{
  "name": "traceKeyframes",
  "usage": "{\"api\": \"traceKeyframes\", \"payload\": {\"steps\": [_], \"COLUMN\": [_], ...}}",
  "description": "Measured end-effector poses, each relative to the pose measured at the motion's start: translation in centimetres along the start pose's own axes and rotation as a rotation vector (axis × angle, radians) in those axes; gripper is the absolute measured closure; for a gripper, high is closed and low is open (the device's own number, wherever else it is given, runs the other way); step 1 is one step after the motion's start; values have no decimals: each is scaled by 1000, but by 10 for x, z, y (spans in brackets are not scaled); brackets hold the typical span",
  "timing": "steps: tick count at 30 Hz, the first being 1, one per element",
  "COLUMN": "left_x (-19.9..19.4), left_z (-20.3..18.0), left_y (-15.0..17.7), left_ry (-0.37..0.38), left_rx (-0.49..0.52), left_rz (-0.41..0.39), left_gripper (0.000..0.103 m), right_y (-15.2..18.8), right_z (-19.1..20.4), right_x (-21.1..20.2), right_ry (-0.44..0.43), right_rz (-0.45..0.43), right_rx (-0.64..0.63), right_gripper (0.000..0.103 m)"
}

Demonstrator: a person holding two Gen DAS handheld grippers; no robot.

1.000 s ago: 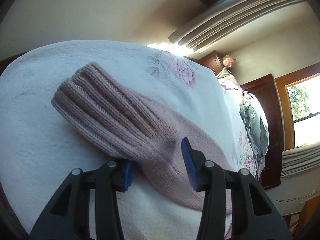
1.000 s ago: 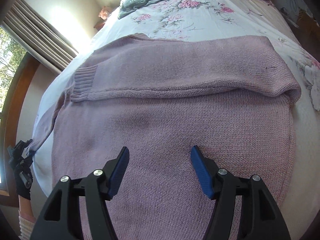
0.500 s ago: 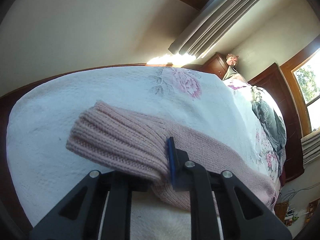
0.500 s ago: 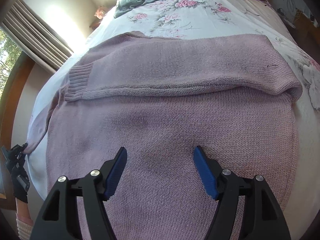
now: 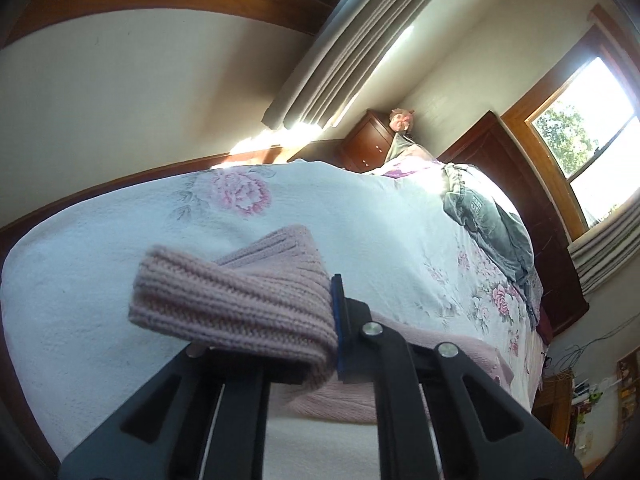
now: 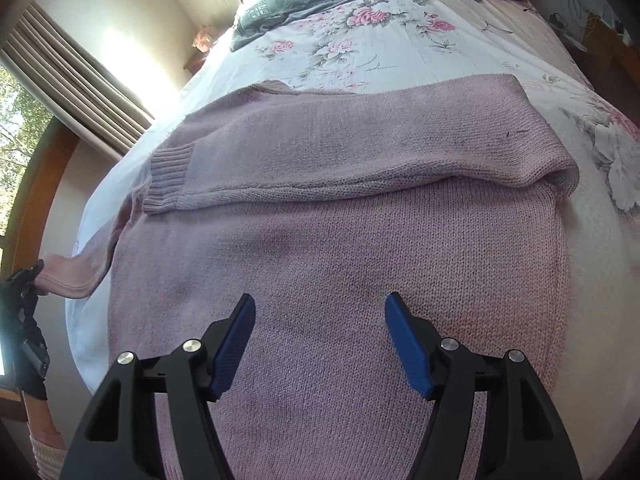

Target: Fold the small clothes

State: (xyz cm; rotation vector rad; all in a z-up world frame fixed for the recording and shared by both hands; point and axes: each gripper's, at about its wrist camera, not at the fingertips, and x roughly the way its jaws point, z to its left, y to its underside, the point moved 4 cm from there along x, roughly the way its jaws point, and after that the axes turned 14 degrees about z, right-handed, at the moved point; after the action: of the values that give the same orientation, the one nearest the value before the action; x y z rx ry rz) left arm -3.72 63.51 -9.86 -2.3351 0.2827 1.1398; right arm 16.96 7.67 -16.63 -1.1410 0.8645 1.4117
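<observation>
A pink knitted sweater (image 6: 340, 256) lies spread flat on a bed (image 6: 400, 56) whose white quilted cover carries a print of pink flowers and grey-green leaves. The body of the sweater is a fine, even stocking knit with a few darker smudges, and it fills the near middle of the right wrist view. One sleeve (image 6: 360, 152) is folded straight across the chest from right to left, a soft rounded roll at the right shoulder and a thick ribbed cuff at its left end. The right tongs (image 6: 320, 344) hover just above the lower body of the sweater, their black arms spread wide and the blue ribbed pads well apart, with nothing between them. At the near left edge of the bed the other sleeve (image 6: 76, 276) trails off the side, and the left tongs (image 6: 24, 304) grip its end. In the left wrist view those left tongs (image 5: 320, 344) are clenched on the ribbed cuff (image 5: 236, 304) of that sleeve, which bunches into a chunky fold of deep ridges lifted clear of the cover; only one blue pad shows at its right edge. Far up the bed a crumpled grey-green garment (image 5: 492, 224) lies in a loose heap. Beyond it stand dark wooden furniture (image 5: 516, 184) and pleated grey curtains (image 5: 336, 48).
</observation>
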Motion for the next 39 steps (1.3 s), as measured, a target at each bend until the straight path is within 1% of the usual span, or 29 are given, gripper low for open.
{"api": "traceKeyframes", "payload": {"steps": [4, 9, 16, 19, 21, 23, 26, 28, 30, 32, 34, 35, 36, 37, 38, 39], "left_x": [10, 32, 68, 86, 101, 118, 154, 180, 205, 222, 227, 225, 221, 219, 215, 212], "left_z": [-66, -152, -278, -321, -342, -357, -365, -363, -356, -348, -346, -346, -350, -352, -354, -354], "left_y": [16, 53, 130, 166, 187, 205, 224, 235, 245, 254, 260, 263, 267, 270, 273, 275], "left_ry": [63, 143, 251, 283, 285, 284, 241, 198, 159, 141, 148, 156, 172, 195, 219, 246], "left_rx": [100, 229, 429, 489, 527, 547, 566, 578, 568, 558, 571, 591, 617, 642, 662, 674], "left_rz": [47, 109, 215, 269, 297, 333, 381, 422, 468, 505, 511, 505, 511, 525, 544, 568], "left_gripper": [96, 96, 96, 96, 96, 96, 96, 95, 95, 95, 94, 92, 84, 79, 70, 65], "right_y": [2, 7, 10, 10, 9, 10, 10, 10, 11, 12, 12, 12, 12, 12, 11, 11], "right_z": [-7, -21, -43, -55, -63, -69, -76, -80, -81, -81, -81, -82, -82, -83, -83, -83], "right_x": [-9, -18, -32, -36, -37, -37, -36, -36, -35, -34, -34, -34, -33, -32, -32, -32], "right_ry": [-3, 2, 2, -8, -17, -25, -39, -47, -56, -59, -60, -62, -62, -62, -62, -61], "right_rz": [-20, -42, -70, -80, -81, -81, -82, -81, -80, -80, -81, -81, -79, -78, -76, -76], "right_rx": [-2, -2, 1, 12, 21, 26, 26, 23, 21, 15, 11, 10, 9, 9, 10, 11], "right_gripper": [35, 35, 35, 35, 35, 35, 35, 35, 35, 35, 35, 35, 35, 35, 35, 35]}}
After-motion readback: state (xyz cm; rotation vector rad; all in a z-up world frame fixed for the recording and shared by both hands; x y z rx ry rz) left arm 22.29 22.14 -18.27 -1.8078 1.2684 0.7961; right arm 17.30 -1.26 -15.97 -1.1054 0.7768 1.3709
